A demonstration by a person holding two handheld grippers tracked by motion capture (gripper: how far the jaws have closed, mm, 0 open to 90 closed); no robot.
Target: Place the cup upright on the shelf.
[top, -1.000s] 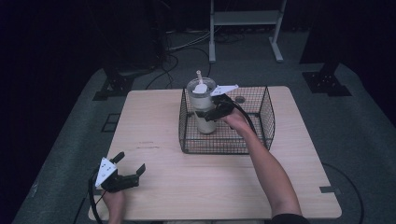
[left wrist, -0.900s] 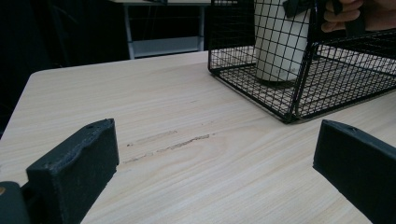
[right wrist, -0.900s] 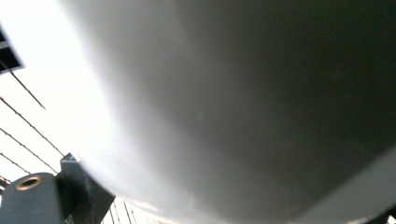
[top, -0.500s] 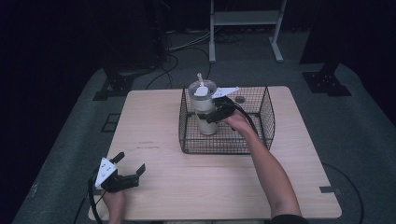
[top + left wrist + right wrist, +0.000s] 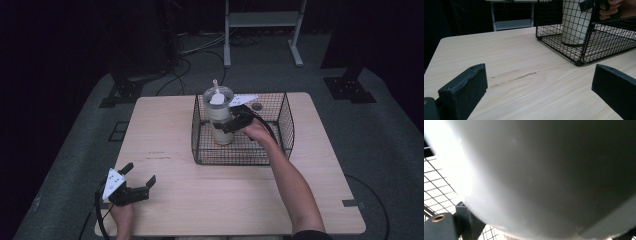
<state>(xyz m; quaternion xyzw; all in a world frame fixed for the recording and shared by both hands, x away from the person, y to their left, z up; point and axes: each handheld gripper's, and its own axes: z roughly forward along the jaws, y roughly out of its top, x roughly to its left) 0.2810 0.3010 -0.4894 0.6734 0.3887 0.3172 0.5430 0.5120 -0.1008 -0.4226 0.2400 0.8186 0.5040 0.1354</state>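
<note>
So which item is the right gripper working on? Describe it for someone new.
On the wooden table stands a black wire basket. Upright inside it is a tall cream tumbler with a clear lid and straw, gripped at its side by the right gripper.

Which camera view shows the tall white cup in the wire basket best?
The high view: the whole cup, lid and straw, stands upright in the basket, with the right tool at its side. The left gripper view shows its lower body through the mesh; the right gripper view, a blurred close-up of its wall.
</note>
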